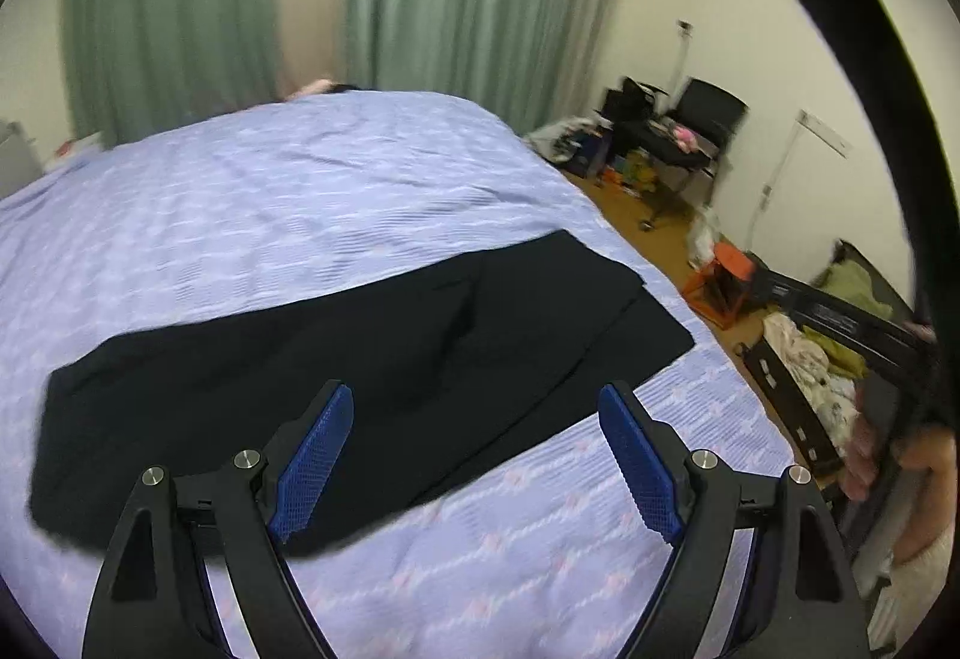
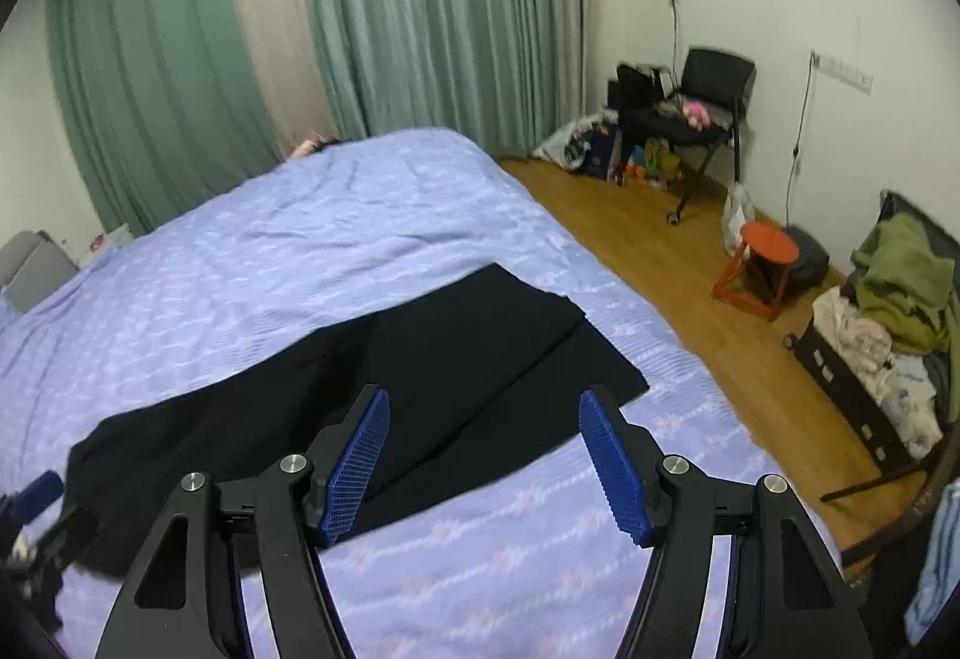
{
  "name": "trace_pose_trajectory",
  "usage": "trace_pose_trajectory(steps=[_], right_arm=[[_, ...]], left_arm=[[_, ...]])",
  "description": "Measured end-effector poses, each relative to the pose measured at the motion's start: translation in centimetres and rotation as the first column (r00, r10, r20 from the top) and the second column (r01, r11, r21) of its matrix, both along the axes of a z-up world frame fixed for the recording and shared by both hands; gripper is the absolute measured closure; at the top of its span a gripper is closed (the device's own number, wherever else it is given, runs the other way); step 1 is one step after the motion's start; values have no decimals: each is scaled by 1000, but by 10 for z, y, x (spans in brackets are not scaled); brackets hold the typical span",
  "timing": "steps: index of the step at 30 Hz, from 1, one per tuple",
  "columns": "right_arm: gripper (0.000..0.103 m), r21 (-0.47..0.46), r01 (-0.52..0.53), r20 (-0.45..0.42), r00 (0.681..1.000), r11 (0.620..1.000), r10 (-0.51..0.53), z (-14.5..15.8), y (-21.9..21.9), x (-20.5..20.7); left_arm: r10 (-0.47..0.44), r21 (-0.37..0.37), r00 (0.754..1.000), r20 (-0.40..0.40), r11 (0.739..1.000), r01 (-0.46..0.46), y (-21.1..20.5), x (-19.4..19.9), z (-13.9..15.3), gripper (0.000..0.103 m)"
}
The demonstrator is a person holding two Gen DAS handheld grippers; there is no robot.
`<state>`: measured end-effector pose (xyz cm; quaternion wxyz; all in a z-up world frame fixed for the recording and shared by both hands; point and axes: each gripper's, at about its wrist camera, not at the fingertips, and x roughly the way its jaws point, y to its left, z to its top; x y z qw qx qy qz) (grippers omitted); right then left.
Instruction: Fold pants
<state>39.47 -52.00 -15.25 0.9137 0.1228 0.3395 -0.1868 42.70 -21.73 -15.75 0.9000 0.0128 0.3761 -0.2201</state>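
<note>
Black pants [image 1: 336,359] lie flat on the bed [image 1: 252,215], across the lilac patterned sheet, one leg stacked on the other w/ the lower leg's hem sticking out at the end nearest the bed's right edge. Waist end in the left wrist view is blurred; hard to make out detail there. Fabric so dark that seams & pockets barely show, only one crease mid-way.

Left hand-held gripper [image 1: 474,407]: jaws spread wide, nothing between the blue pads [image 1: 315,464], hovering over the pants' near edge. Right hand-held gripper [image 2: 483,410]: also wide apart, holding nothing, above the near edge closer to the leg end.

Right wrist view: pants [image 2: 420,365] partly hidden behind the fingers; bottom-left corner shows a dark blurred shape w/ a blue bit, can't tell what exactly. Left wrist view: the person's hand is cut off at the right rim, smeared.
</note>
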Motion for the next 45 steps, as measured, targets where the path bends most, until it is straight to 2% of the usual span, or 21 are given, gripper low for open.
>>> trace_pose_trajectory(steps=[3,4,7,13,16,20,21,23,24,25,26,28,30,33,37,39,40,41,42,43,45], right_arm=[[39,25,26,-32,999,999,-25,-37,-35,42],[42,30,34,-49,998,999,-32,-49,-44,55],[52,66,49,-107,993,997,-42,-96,-79,99],[58,153,80,-172,984,985,-53,-171,-128,156],[58,191,114,-186,979,975,-78,-197,-149,174],[58,267,153,-194,976,952,-102,-217,-173,194],[58,274,164,-211,972,948,-107,-223,-177,201],[61,298,179,-225,968,938,-113,-235,-183,209],[78,294,183,-226,967,938,-118,-238,-183,211],[95,285,186,-226,966,940,-122,-238,-183,211],[97,271,194,-236,963,943,-131,-236,-182,211],[100,264,202,-217,965,943,-146,-227,-183,202],[100,204,222,-192,964,953,-183,-207,-180,179],[100,128,272,-183,952,954,-247,-188,-179,138],[100,49,280,-310,917,959,-252,-203,-181,116],[98,-26,245,-344,908,969,-239,-205,-174,112],[85,-75,250,-343,903,965,-261,-196,-166,107],[71,-105,262,-327,902,959,-282,-186,-158,101],[44,-117,268,-292,911,956,-291,-171,-145,92],[40,-116,260,-254,925,959,-281,-156,-129,84],[40,-130,175,-199,960,976,-198,-125,-89,69]], left_arm=[[-90,35,996,13,995,89,-40,33,-31,19],[-115,49,993,12,992,115,-53,42,-42,19],[-185,78,982,-31,979,187,-94,75,-91,23],[-275,118,954,-117,950,288,-158,111,-173,30],[-279,153,947,-159,941,303,-178,123,-201,31],[-270,189,951,-149,936,295,-187,127,-208,36],[-266,193,953,-148,937,291,-188,129,-207,40],[-250,219,957,-146,935,278,-191,132,-207,66],[-256,209,954,-155,936,285,-192,135,-206,72],[-268,188,948,-172,936,299,-191,138,-206,88],[-283,161,938,-202,935,317,-193,140,-202,97],[-287,147,940,-182,938,315,-184,135,-188,98],[-303,102,939,-164,941,321,-181,126,-174,98],[-326,38,925,-195,940,340,-180,109,-169,98],[-352,21,901,-253,929,368,-189,90,-175,95],[-328,42,910,-253,936,349,-186,86,-166,88],[-324,35,913,-247,939,342,-184,85,-161,79],[-300,28,926,-230,949,315,-172,83,-146,63],[-272,24,938,-214,959,283,-162,79,-135,54],[-246,12,950,-192,967,253,-148,72,-122,44],[-190,6,973,-132,981,192,-113,53,-90,42]])
